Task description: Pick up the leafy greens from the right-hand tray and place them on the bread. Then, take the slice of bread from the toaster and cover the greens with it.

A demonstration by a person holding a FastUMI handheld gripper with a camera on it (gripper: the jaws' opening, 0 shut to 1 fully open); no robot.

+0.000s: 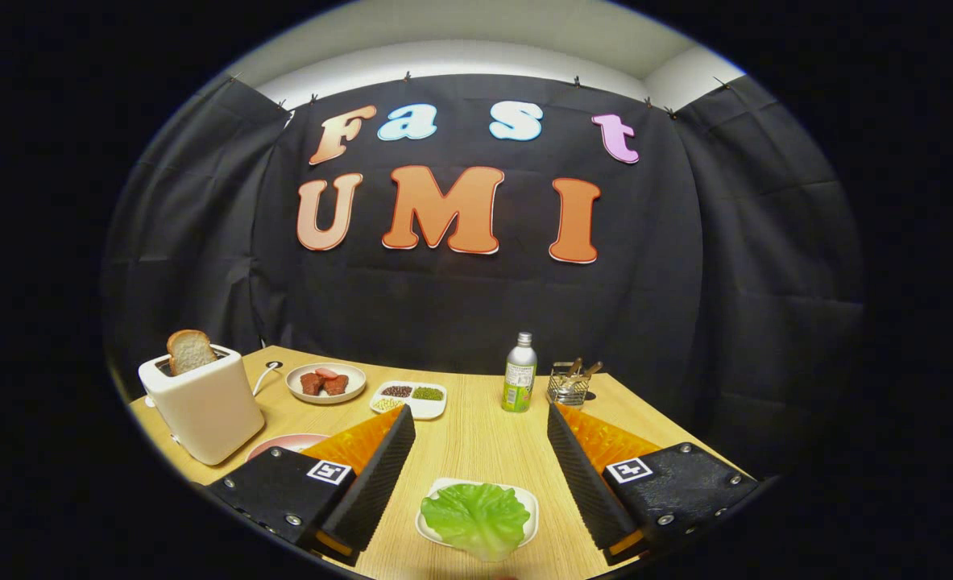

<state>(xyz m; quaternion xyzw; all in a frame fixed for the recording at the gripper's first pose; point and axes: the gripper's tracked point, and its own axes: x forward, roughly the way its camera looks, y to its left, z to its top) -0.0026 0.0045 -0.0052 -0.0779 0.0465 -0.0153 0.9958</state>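
Observation:
A green leaf of lettuce [476,518] lies on a small white tray [524,503] on the wooden table, between my two fingers and near their base. My gripper [481,415] is open, held above the table, with nothing between its fingertips. At the far left stands a white toaster [202,403] with a slice of bread [190,350] sticking up out of its slot. A pink plate [287,444] shows just beside the toaster, mostly hidden behind my left finger; what lies on it I cannot tell.
Beyond the fingers sit a white plate with red meat pieces [325,382], a divided white dish of beans [409,398], a bottle with a green label [520,374] and a small wire basket [569,387]. The table's [476,443] edge runs close on the right.

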